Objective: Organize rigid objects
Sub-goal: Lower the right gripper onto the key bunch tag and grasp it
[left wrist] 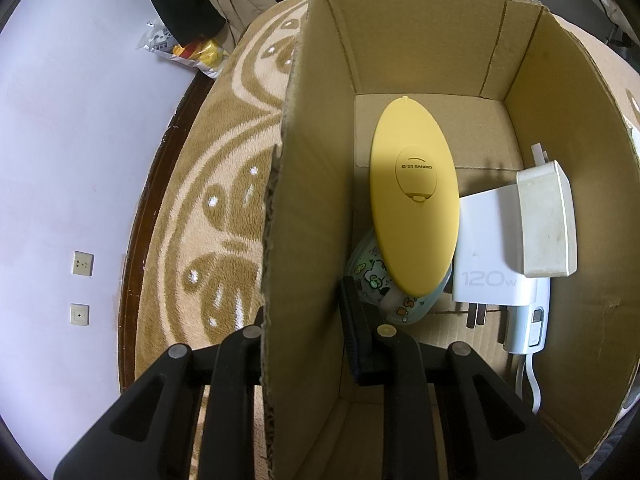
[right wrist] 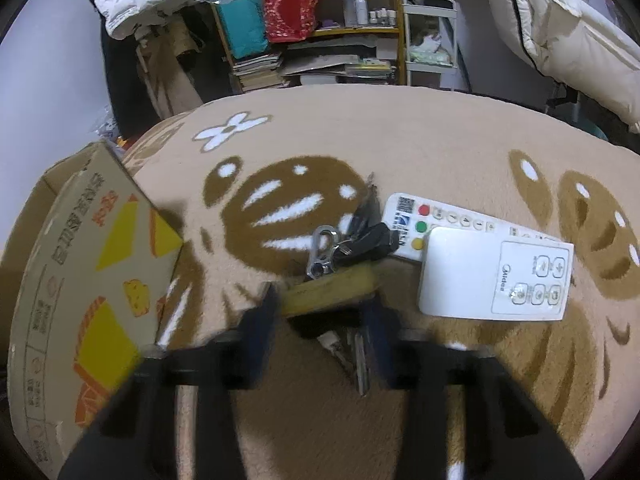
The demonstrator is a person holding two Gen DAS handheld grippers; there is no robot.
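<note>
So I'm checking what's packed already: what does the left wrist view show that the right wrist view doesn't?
Only the left wrist view shows the box's inside: a yellow oval case, a 120W charger and a cream adapter, with the left gripper shut on the box wall. Only the right wrist view shows two remotes, a key bunch and the right gripper around a yellow-brown block. Both show the box and the patterned rug.

Patterned rug; cluttered shelf behind; wall sockets.
</note>
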